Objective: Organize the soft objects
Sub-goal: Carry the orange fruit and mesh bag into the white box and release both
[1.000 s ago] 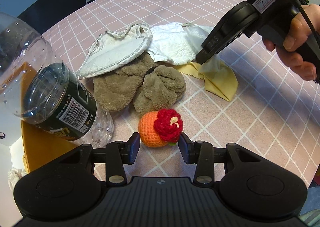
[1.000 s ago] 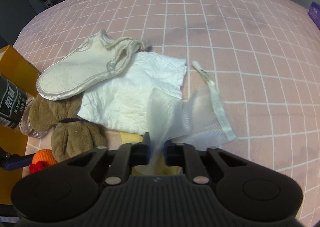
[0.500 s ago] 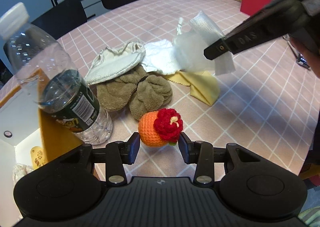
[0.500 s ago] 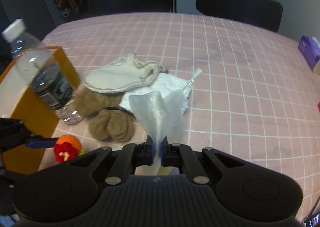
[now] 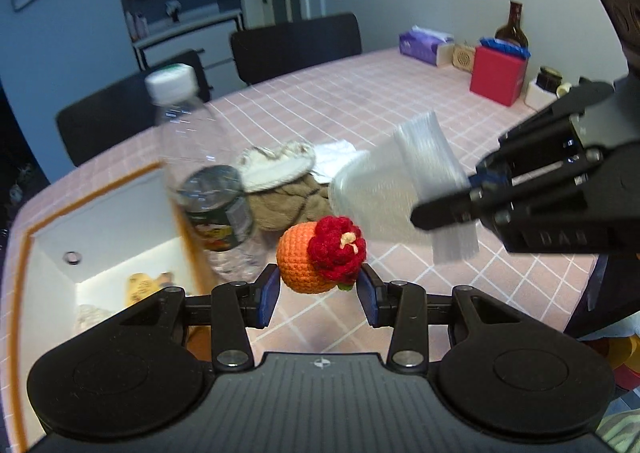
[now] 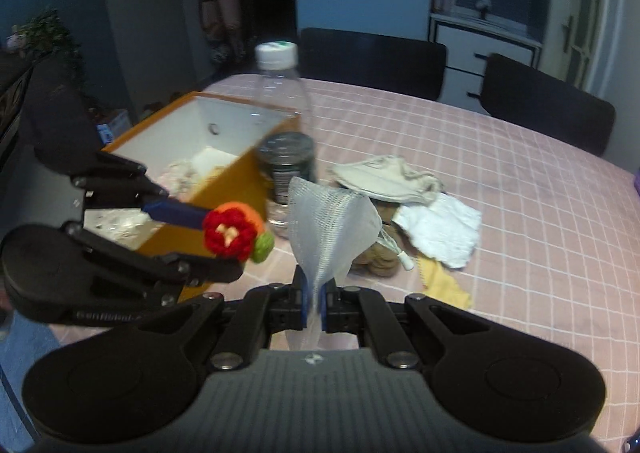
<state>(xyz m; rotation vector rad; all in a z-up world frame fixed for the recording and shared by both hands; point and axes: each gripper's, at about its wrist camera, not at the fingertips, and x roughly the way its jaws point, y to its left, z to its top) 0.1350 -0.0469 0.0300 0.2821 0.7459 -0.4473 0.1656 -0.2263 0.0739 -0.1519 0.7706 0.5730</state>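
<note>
My left gripper [image 5: 318,287] is shut on an orange crocheted ball with a red flower [image 5: 320,259] and holds it above the table; it also shows in the right wrist view [image 6: 232,231]. My right gripper [image 6: 316,295] is shut on a white mesh cloth [image 6: 332,229], lifted in the air; the cloth also shows in the left wrist view [image 5: 404,193]. An orange box with a white inside [image 6: 224,189] stands at the left and holds some soft items. A cream pouch [image 6: 384,177], a brown towel [image 6: 380,257], a white cloth [image 6: 444,229] and a yellow cloth [image 6: 444,283] lie on the table.
A clear plastic water bottle [image 6: 286,133] stands upright beside the box's right wall. The pink checked tablecloth [image 6: 540,213] covers the table. Dark chairs [image 6: 372,61] stand behind it. A red box [image 5: 498,75], a tissue pack [image 5: 424,47] and a brown bottle [image 5: 512,25] stand at the far edge.
Both grippers have risen well above the table with their loads. The mesh cloth came off the pile and now hangs in the air near the crocheted ball.
</note>
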